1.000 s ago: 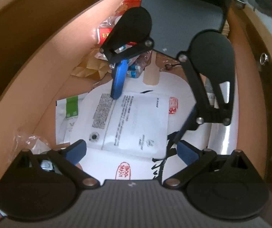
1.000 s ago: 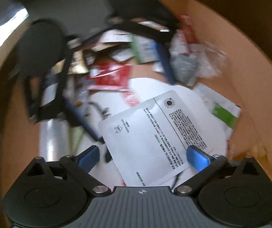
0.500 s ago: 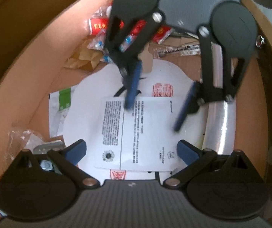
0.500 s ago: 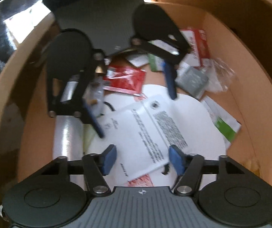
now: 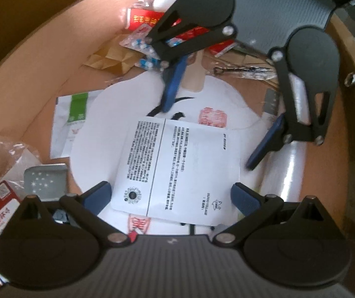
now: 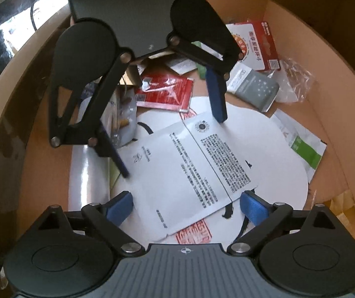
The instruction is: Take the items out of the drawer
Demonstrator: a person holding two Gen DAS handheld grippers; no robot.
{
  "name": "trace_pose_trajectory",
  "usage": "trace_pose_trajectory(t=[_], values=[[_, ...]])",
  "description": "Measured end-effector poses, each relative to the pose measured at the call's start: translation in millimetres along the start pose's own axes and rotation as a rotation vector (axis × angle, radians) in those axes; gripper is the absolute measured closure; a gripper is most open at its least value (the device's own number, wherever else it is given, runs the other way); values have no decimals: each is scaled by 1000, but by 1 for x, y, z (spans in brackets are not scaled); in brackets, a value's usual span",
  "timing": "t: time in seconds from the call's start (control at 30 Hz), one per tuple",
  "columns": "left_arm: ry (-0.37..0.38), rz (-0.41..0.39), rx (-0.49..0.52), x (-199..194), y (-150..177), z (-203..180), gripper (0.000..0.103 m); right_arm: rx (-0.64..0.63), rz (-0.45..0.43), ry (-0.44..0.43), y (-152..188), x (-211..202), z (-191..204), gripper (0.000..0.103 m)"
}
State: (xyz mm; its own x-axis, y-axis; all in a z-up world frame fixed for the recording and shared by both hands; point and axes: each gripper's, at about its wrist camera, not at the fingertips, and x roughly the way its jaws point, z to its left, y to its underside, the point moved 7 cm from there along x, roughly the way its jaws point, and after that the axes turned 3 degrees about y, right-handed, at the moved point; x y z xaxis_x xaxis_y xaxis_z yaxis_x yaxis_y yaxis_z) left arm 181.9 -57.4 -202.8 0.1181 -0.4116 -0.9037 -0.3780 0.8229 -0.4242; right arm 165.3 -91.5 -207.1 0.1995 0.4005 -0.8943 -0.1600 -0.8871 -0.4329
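A white printed packet (image 5: 177, 168) (image 6: 194, 173) lies flat on a white round fan (image 5: 217, 99) (image 6: 276, 149) with red seals, inside the brown drawer (image 5: 53, 62). Both grippers point down over it from opposite sides. My left gripper (image 5: 171, 197) (image 6: 171, 144) stands open, its blue pads either side of the packet's near edge without pressing it. My right gripper (image 6: 186, 208) (image 5: 212, 129) is opening its jaws wide; the packet lies under the gap and the pads do not touch it.
Around the fan lie a red box (image 6: 264, 44), a red sachet (image 6: 167, 92), a grey starred sachet (image 6: 256, 89), a green-and-white sachet (image 6: 304, 149), a clear bag (image 6: 294, 82), blister pills (image 5: 140, 44) and a shiny roll (image 5: 291, 173). Drawer walls close in on every side.
The right gripper's jaws narrowed half a second ago and have spread wide again. The packet has turned and slid on the fan. The left gripper stays wide.
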Motion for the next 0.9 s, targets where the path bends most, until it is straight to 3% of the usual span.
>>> trace_pose_trajectory(t=[0.13, 0.17, 0.27, 0.5, 0.57, 0.9], values=[[20, 11, 8, -2, 0, 0, 0, -29, -15, -6, -2, -2, 0, 10], [23, 8, 7, -4, 0, 0, 1, -41, -19, -9, -3, -2, 2, 16], [30, -26, 4, -12, -4, 2, 4, -70, -21, -11, -4, -2, 5, 19], [59, -61, 3, -25, -15, -2, 4, -56, -31, -5, -5, 1, 0, 10], [60, -65, 5, -28, -16, -5, 3, -56, -35, 7, -5, 3, -1, 4], [27, -55, 52, -30, -11, -9, 3, -119, -52, 29, -8, 8, -3, 0]])
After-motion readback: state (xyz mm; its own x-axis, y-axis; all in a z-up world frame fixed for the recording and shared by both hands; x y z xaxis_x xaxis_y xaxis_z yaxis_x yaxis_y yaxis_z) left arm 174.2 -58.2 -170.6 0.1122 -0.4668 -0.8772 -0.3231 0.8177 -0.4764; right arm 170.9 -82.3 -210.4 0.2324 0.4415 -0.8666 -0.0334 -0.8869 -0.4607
